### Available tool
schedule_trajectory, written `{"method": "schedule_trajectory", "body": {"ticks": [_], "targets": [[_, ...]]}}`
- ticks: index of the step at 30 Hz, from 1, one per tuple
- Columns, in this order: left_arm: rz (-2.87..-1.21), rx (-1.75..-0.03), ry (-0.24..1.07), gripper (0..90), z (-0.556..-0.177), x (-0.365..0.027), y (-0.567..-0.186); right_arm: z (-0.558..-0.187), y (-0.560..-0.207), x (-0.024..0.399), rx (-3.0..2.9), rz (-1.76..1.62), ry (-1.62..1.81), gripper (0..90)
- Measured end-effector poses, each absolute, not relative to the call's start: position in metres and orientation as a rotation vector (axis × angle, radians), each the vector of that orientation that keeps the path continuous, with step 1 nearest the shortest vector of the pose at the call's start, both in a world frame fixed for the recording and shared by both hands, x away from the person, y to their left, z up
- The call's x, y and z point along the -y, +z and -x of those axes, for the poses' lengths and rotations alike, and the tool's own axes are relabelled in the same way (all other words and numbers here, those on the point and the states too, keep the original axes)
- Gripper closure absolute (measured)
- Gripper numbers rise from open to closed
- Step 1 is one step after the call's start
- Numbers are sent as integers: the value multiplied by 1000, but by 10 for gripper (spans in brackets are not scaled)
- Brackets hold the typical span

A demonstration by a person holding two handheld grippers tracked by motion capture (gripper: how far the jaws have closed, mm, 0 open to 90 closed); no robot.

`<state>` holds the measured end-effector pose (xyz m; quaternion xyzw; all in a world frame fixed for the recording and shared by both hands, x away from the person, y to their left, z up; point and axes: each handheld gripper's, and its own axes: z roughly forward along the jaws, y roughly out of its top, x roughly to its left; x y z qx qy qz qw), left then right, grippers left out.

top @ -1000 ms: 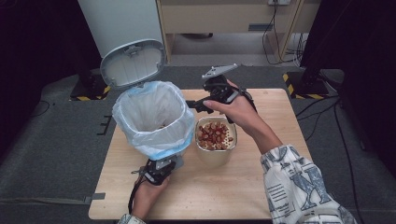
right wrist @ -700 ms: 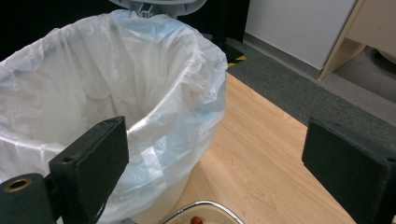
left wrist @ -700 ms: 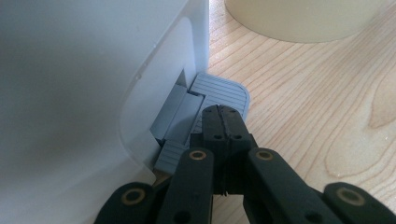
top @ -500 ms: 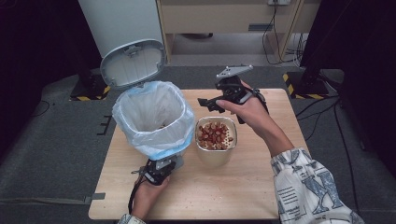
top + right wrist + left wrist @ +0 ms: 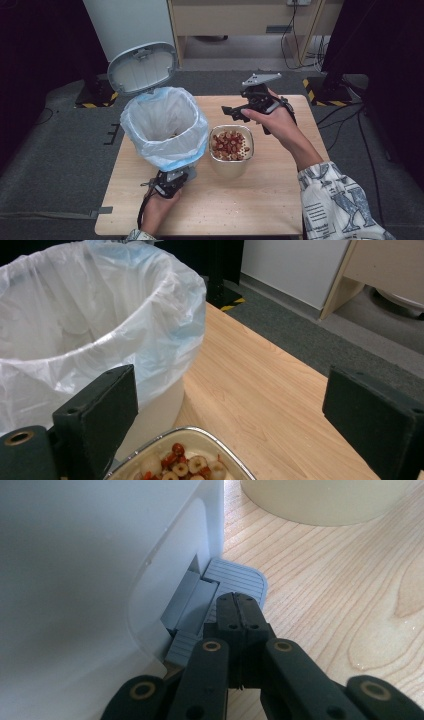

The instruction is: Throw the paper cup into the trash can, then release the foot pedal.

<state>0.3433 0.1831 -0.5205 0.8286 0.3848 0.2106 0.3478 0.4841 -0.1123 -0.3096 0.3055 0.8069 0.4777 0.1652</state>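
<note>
A white pedal bin (image 5: 165,125) lined with a pale blue-white bag stands on the left of the wooden table (image 5: 280,200), its lid (image 5: 142,67) tipped up and back. To its right sits a cream bowl (image 5: 231,145) of red and pale food scraps. My left gripper (image 5: 172,180) is at the bin's foot. In the left gripper view its tip (image 5: 240,600) is shut and rests on the grey ribbed pedal (image 5: 235,575). My right gripper (image 5: 234,106) is held in the air behind the bowl. Its jaws (image 5: 230,410) stand wide open with nothing between them, facing the bin bag (image 5: 100,315) and the bowl (image 5: 185,460).
Bare tabletop lies right of and in front of the bowl. A grey carpeted floor surrounds the table, with a tall white cabinet (image 5: 132,22) and a wooden shelf unit (image 5: 240,17) behind it. Cables (image 5: 340,117) run along the floor on the right.
My right gripper has drifted a little to the right, away from the bin's rim, and stays open. The left gripper has stayed on the pedal, with the lid still up.
</note>
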Motion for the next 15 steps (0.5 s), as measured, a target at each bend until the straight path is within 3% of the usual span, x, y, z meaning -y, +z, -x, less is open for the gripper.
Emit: {"method": "schedule_trajectory", "body": {"ticks": [11,15], "targets": [[-2155,-988,562,893,-342,-183,-521,-483,-318,141,-2269,-927,1336,79],[-2157,-1017,566,741,-339,-182,-518,-483,-324,158,-2249,-972,1317,77]]}}
